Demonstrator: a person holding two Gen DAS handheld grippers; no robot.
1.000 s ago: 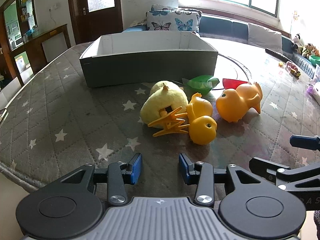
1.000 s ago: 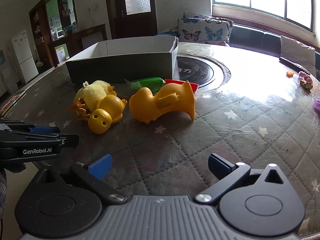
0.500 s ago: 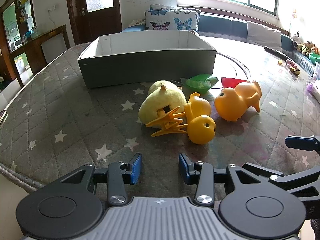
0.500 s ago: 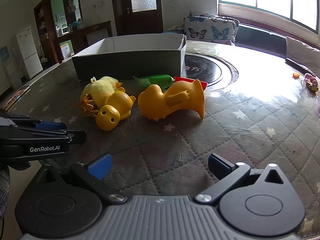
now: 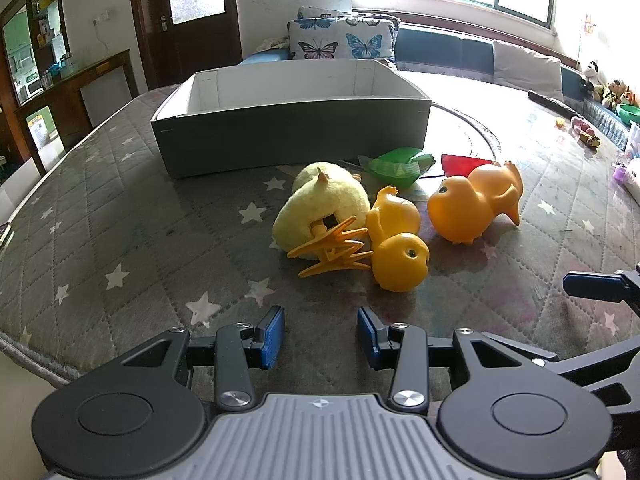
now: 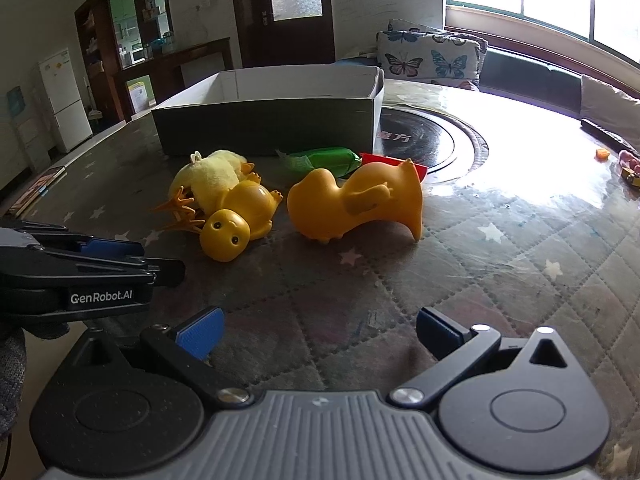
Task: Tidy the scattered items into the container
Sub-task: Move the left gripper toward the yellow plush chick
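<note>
Both grippers have eased a little closer to the toys over the last second, and the toys themselves lie as they did. Left gripper (image 5: 320, 336) hovers low over the quilted table cover (image 5: 120, 216) with its blue pads a moderate gap apart, holding nothing. Right gripper (image 6: 318, 334) is spread wide and also empty. Ahead of them lies a cluster: a yellow plush chick (image 5: 320, 204) on its side, an orange hair clip (image 5: 332, 250) touching it, and a small orange duck (image 5: 398, 248) lying just beside the clip. A larger orange duck (image 5: 474, 206) lies tipped over to the right, slightly apart. Behind them sit a green packet (image 5: 400, 164) and a red piece (image 5: 460, 160), near the grey box (image 5: 288, 136), which stands open at the back.
</note>
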